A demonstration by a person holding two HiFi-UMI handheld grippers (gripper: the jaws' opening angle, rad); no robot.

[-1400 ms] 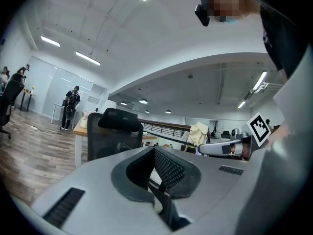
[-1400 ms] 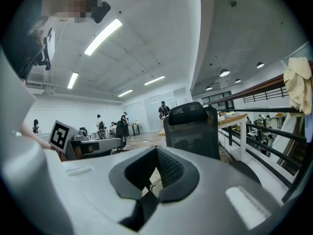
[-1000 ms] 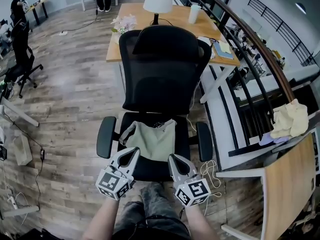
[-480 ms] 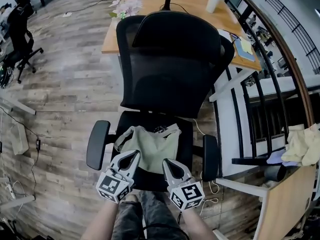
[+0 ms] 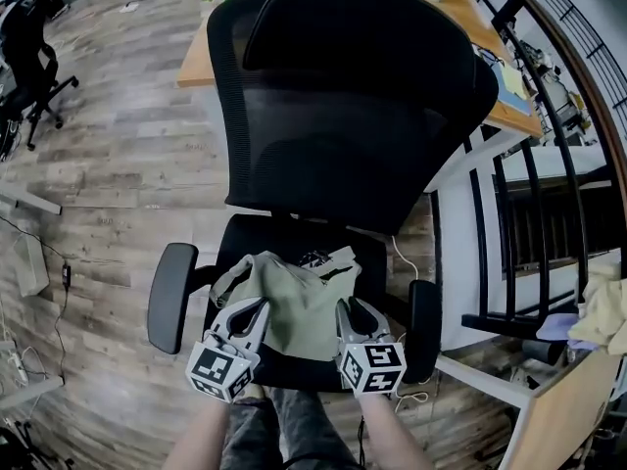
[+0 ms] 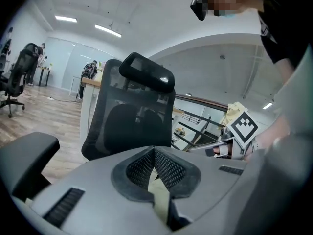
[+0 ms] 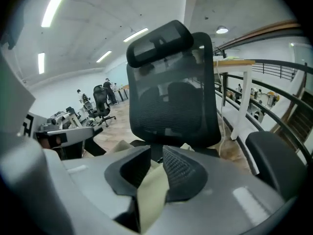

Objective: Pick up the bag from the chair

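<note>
Bag (image 5: 294, 297), pale green cloth, lies crumpled on the seat of the chair (image 5: 353, 116), in the lower middle of the head view.

Nearest, at the bottom of the frame, both grippers have dropped and pushed forward over the last second. Their tips now sit over the bag's near edge, where before they hung short of it.

The left gripper (image 5: 253, 309) has its jaws closed together on nothing, with green cloth showing just below the tips. The right gripper (image 5: 351, 306) has just been opening. Its jaws stand narrowly apart with cloth visible through the gap, but the pads are not pressing on it.

So the approach looks finished and the grasp is only starting; the bag is not yet lifted.

Beyond the backrest, a wooden counter (image 5: 194, 62) fills the upper left.
</note>
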